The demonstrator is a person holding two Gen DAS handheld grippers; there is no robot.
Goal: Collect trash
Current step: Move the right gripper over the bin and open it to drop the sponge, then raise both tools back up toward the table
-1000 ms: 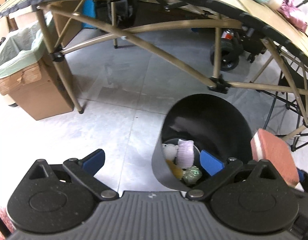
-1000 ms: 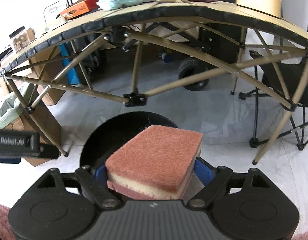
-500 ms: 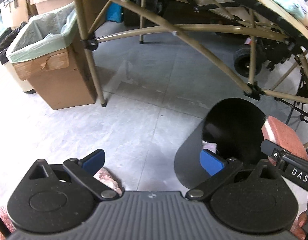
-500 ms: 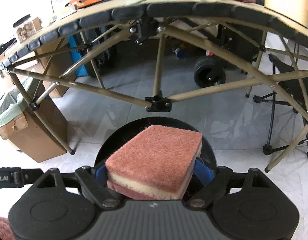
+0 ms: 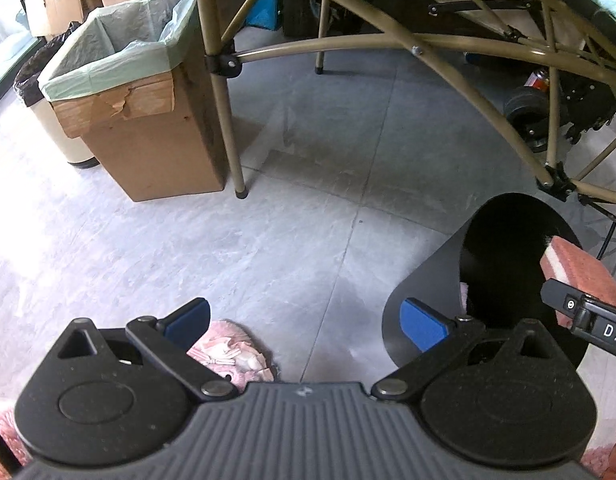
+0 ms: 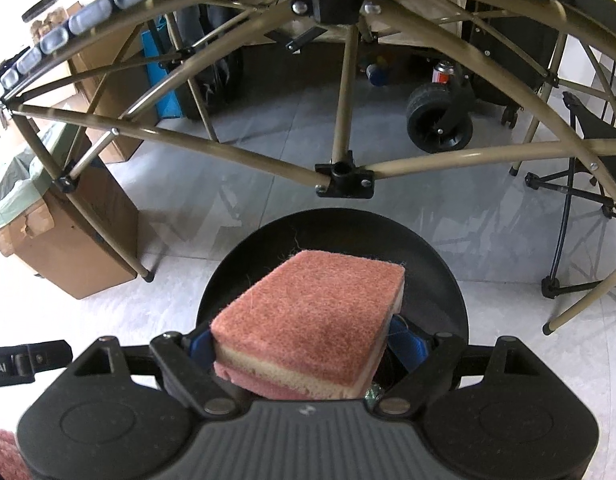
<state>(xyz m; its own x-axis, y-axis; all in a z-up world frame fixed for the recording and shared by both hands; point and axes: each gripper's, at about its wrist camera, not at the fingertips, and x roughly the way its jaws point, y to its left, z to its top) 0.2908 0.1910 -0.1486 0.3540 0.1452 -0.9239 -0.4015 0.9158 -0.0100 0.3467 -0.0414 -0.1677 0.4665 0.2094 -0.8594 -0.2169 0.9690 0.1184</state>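
Grey marbled floor tiles (image 5: 316,208) are spreading out under a folding table's tan tube frame (image 6: 344,128), and I am pointing both tools steeply down at them. My right gripper (image 6: 308,344) is clamping a pink scouring sponge (image 6: 308,320) between its blue pads, the rough pink face turned up and the pale foam layer showing along the near edge. It is hanging over the open mouth of the round black trash bin (image 6: 448,280), which is standing on the floor just in front of the frame's central black joint. In the left wrist view the same sponge (image 5: 576,276) is sitting above the far right side of the bin (image 5: 424,280). My left gripper (image 5: 303,320) is hanging with its jaws spread wide and nothing between them, over bare floor to the left of the bin, with a pink fluffy slipper (image 5: 235,352) showing just beneath it. Off toward the far left, a cardboard box lined with a green bag (image 5: 139,120) is standing beside a table leg
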